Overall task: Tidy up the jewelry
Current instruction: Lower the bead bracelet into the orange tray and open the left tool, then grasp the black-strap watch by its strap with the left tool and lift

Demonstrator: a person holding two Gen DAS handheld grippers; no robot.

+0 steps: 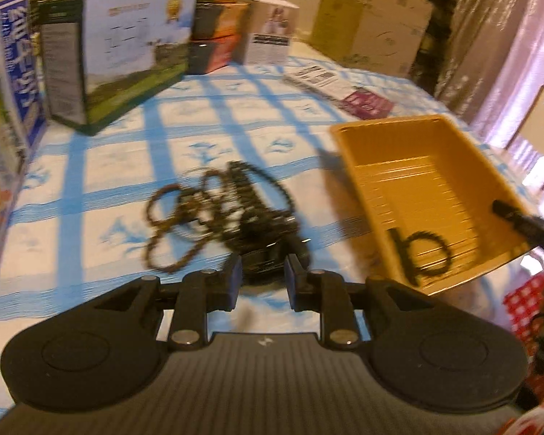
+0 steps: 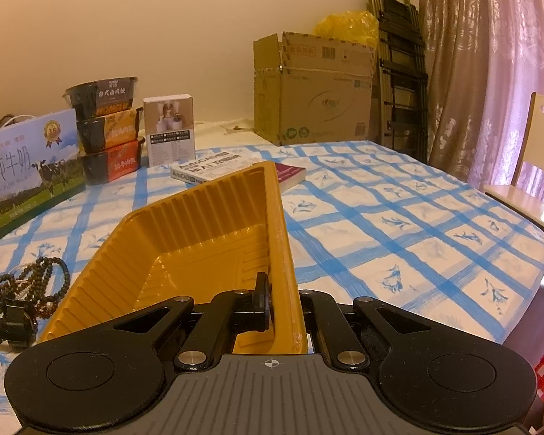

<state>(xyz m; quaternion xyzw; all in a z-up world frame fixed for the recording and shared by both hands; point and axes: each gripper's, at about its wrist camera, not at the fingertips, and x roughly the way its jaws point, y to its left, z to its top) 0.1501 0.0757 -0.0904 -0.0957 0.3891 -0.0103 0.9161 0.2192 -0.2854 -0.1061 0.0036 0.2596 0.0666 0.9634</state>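
A tangle of brown and dark bead necklaces [image 1: 214,214] lies on the blue-checked cloth, and shows at the left edge of the right wrist view as the bead tangle [image 2: 29,282]. A black blocky item [image 1: 264,264] sits at its near end. My left gripper [image 1: 263,282] is open just short of that item, its blue pads apart and touching nothing. The yellow plastic tray [image 1: 417,166] stands to the right with one dark bead bracelet [image 1: 426,253] inside. My right gripper [image 2: 284,304] is shut on the yellow tray's right rim [image 2: 279,217], one finger inside and one outside.
A milk carton box [image 2: 32,170], stacked noodle bowls [image 2: 105,130] and a small white box [image 2: 170,130] line the far left. Books [image 2: 235,170] lie beyond the tray, with a cardboard box [image 2: 315,90] behind. A chair [image 2: 533,181] stands at the right table edge.
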